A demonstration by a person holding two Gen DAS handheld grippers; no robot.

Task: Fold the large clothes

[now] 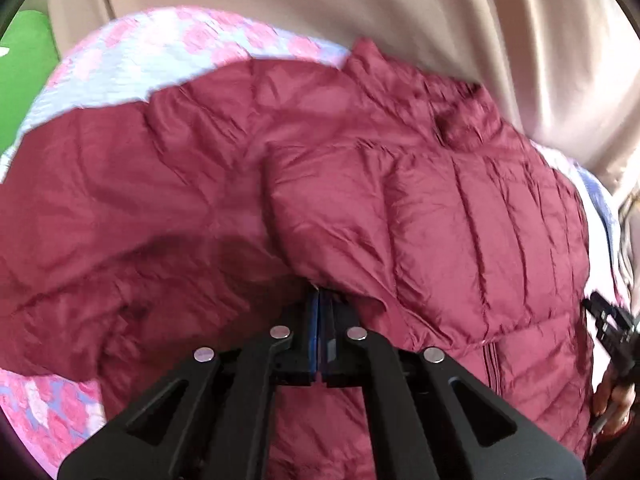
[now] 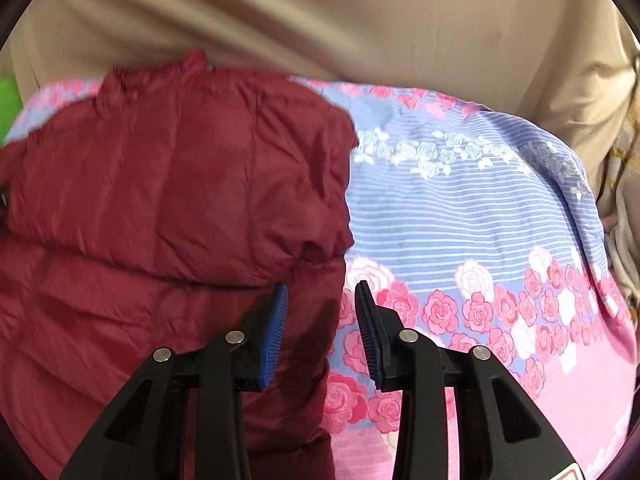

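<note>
A dark red quilted jacket (image 1: 460,216) lies spread on a flowered bed sheet (image 1: 132,60), collar toward the far side. In the left wrist view a folded-over flap runs across its middle. My left gripper (image 1: 319,294) is shut, its blue pads together, and their tips pinch the flap's lower edge, where creases converge. In the right wrist view the jacket (image 2: 160,200) fills the left half. My right gripper (image 2: 322,286) stands open over the jacket's right edge; the left pad (image 2: 276,332) is above red fabric, the other above the sheet (image 2: 460,220). Neither pad presses on it.
Beige fabric (image 1: 320,8) hangs behind the bed along the far side, also as beige fabric (image 2: 360,20). A green object (image 1: 24,56) shows at the far left. A hand holding the right gripper (image 1: 612,332) is at the left wrist view's right edge.
</note>
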